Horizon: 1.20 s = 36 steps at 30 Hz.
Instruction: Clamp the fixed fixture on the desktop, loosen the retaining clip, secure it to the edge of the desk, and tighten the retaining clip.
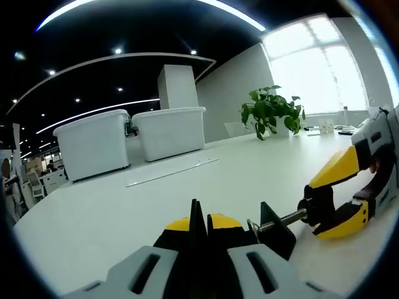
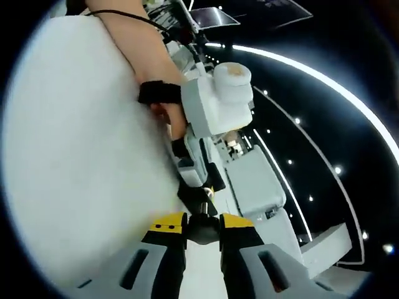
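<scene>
Two hand-held grippers engaged: left hand-held gripper pressed together on the black clamp fixture lying on the white counter; right hand-held gripper pinching the fixture's knob. Beyond the fixture stand two white bins and a plant.

Two white rectangular plastic bins stand side by side on the white tabletop. Just in front of the bins lies a thin flat pale strip. Well to the right of the bins stands a leafy green potted plant, before a bright window.
</scene>
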{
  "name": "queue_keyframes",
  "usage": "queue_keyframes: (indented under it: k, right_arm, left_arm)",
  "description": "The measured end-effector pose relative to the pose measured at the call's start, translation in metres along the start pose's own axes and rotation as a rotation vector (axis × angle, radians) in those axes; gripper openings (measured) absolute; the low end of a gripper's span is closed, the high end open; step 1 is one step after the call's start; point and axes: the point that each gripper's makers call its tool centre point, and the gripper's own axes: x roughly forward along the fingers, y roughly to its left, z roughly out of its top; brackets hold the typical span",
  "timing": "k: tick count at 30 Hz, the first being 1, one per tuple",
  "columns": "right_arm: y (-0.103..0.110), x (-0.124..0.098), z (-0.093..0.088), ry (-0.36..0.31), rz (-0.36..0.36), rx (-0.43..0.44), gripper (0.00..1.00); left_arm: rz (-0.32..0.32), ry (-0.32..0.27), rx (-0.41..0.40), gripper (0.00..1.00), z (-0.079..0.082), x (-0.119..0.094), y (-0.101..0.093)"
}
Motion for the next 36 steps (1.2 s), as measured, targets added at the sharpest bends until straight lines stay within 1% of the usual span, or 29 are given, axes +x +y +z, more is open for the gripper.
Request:
queue_keyframes:
  k: [1,3,4,5,6,7,9,10,11,13,15,18,21,22,25,26,30,33,36]
  right_arm:
    - [-0.004,-0.001,0.004,-0.016,-0.008,0.052,0.22]
    - [-0.011,-0.003,0.013,-0.067,-0.017,0.168,0.27]
    - [-0.013,-0.003,0.014,-0.079,-0.022,0.222,0.28]
    - [-0.018,-0.004,0.014,-0.089,-0.030,0.301,0.28]
    - [-0.024,-0.005,0.011,-0.094,-0.033,0.370,0.29]
    - [-0.032,-0.005,0.008,-0.111,-0.037,0.496,0.28]
    - [-0.036,-0.001,0.001,-0.124,-0.028,0.730,0.28]
    - [-0.037,0.000,-0.005,-0.124,-0.027,0.844,0.28]
    - [-0.038,0.001,-0.012,-0.117,-0.024,0.939,0.28]
    - [-0.042,0.005,-0.026,-0.103,-0.021,1.097,0.28]
    - [-0.041,0.006,-0.034,-0.103,-0.018,1.235,0.26]
    - [-0.034,0.007,-0.039,-0.083,0.017,1.368,0.24]
    - [-0.033,0.008,-0.043,-0.073,0.012,1.372,0.23]
    - [-0.032,0.006,-0.041,-0.073,0.007,1.379,0.23]
    - [-0.029,0.007,-0.044,-0.034,-0.004,1.360,0.20]
    - [-0.028,0.007,-0.042,-0.038,0.000,1.378,0.19]
    - [-0.025,0.006,-0.041,-0.039,0.006,1.405,0.18]
    - [-0.023,0.005,-0.039,-0.039,0.008,1.407,0.18]
    - [-0.025,0.006,-0.041,-0.039,0.010,1.408,0.18]
  left_arm:
    - [0.000,0.000,0.000,0.07,0.000,0.000,0.000]
    - [0.000,0.000,0.001,0.07,0.000,0.000,0.000]
    - [0.000,0.000,0.001,0.07,0.000,0.000,0.000]
    - [0.000,-0.001,0.001,0.07,0.000,0.000,0.000]
    - [0.000,-0.001,0.001,0.07,0.000,0.000,0.000]
    - [-0.001,-0.001,0.001,0.07,0.000,0.000,0.000]
    - [-0.001,-0.001,0.001,0.07,0.000,0.000,0.000]
    - [-0.001,-0.001,0.001,0.07,0.000,0.000,0.000]
    - [-0.001,-0.001,0.001,0.07,0.000,0.000,-0.001]
    - [-0.001,-0.001,0.001,0.07,0.000,0.000,0.000]
    - [-0.001,-0.001,0.001,0.07,0.000,0.000,0.000]
    - [-0.001,-0.001,0.001,0.07,0.000,-0.001,-0.001]
    - [-0.001,-0.001,0.001,0.07,0.000,-0.001,-0.001]
    - [-0.001,-0.001,0.001,0.07,0.000,-0.001,-0.001]
    - [-0.001,-0.001,0.001,0.07,0.000,-0.001,-0.001]
    - [-0.001,-0.001,0.002,0.07,0.000,-0.001,-0.001]
    - [-0.001,-0.001,0.001,0.07,0.000,-0.001,-0.001]
    - [-0.001,-0.001,0.001,0.07,0.000,-0.001,-0.001]
    - [-0.001,-0.001,0.001,0.07,0.000,-0.001,0.000]
